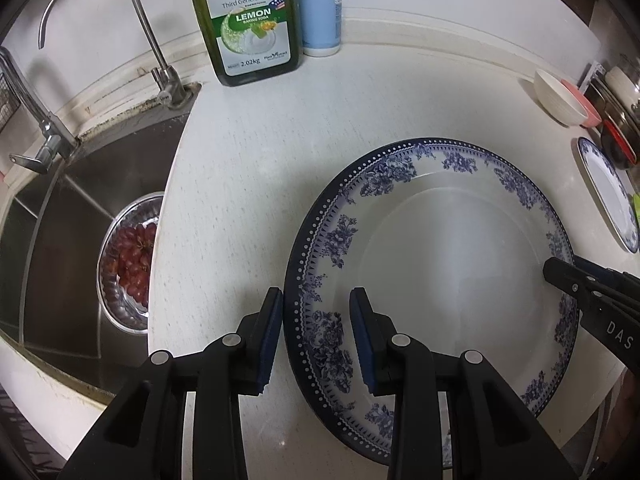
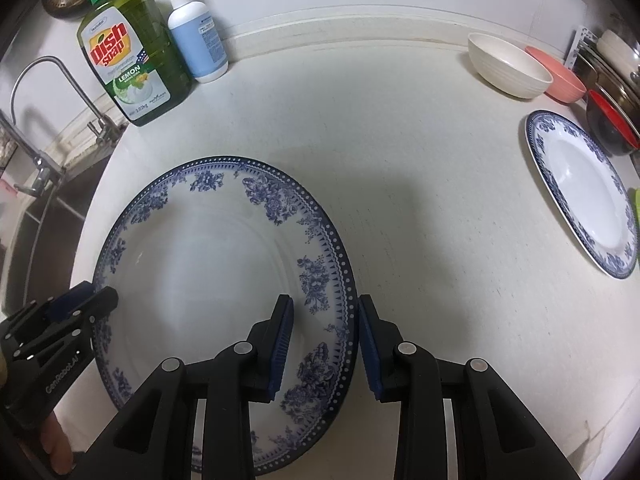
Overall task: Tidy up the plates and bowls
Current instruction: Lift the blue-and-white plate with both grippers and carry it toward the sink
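Observation:
A large white plate with a blue floral rim [image 1: 452, 256] [image 2: 200, 272] lies on the pale counter. My left gripper [image 1: 317, 294] is open and straddles its left rim, one finger outside the edge and one over the plate; in the right wrist view this left gripper [image 2: 100, 298] sits at the plate's left edge. My right gripper [image 2: 325, 299] is open and straddles the right rim in the same way; the left wrist view has that right gripper [image 1: 560, 276] at the plate's right edge. A second blue-rimmed plate [image 2: 588, 196] [image 1: 608, 196] lies at the far right.
A cream bowl [image 2: 508, 66] and a pink bowl [image 2: 560, 80] stand at the back right, beside a red-and-black bowl [image 2: 608, 128] and stacked metal ware. Dish soap [image 1: 248, 20] and a blue bottle [image 1: 320, 12] stand at the back. The sink [image 1: 60, 220] on the left holds a colander of grapes [image 1: 128, 264].

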The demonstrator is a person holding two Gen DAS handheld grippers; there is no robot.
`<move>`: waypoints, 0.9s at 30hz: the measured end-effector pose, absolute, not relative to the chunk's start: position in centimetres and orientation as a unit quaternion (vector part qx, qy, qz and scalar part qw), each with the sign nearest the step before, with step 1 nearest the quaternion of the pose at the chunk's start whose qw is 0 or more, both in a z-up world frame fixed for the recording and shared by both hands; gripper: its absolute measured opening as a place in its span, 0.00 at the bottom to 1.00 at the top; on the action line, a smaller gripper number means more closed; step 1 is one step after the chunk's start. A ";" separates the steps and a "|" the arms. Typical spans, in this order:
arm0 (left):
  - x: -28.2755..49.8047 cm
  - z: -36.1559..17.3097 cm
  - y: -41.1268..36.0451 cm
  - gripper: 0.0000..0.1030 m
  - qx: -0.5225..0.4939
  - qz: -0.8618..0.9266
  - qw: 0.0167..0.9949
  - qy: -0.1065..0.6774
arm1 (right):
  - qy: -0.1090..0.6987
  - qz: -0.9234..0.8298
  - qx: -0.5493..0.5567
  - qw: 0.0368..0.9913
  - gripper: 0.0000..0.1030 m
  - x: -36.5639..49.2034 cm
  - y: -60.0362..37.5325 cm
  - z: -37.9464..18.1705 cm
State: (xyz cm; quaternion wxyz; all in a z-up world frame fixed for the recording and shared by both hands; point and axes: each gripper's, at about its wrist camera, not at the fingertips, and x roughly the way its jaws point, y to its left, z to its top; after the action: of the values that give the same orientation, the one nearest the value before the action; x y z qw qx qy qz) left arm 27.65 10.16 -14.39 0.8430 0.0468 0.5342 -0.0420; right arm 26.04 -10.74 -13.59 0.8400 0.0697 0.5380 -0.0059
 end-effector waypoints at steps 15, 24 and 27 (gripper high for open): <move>26.8 -15.1 10.1 0.36 0.049 -0.051 0.838 0.542 | 0.549 -0.013 0.079 0.832 0.33 25.0 -10.7 -14.5; 26.6 -15.2 10.0 0.47 0.048 -0.067 0.840 0.537 | 0.547 -0.012 0.076 0.834 0.34 25.0 -10.6 -14.7; 26.5 -15.2 10.0 0.51 0.048 -0.072 0.839 0.538 | 0.542 -0.014 0.076 0.837 0.46 24.8 -10.6 -14.6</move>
State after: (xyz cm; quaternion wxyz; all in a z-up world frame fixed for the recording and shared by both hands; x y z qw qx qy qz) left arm 26.53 9.96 -15.19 0.8385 0.0485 0.5379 -0.0719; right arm 24.83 -10.60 -14.60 0.8365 0.0760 0.5424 -0.0145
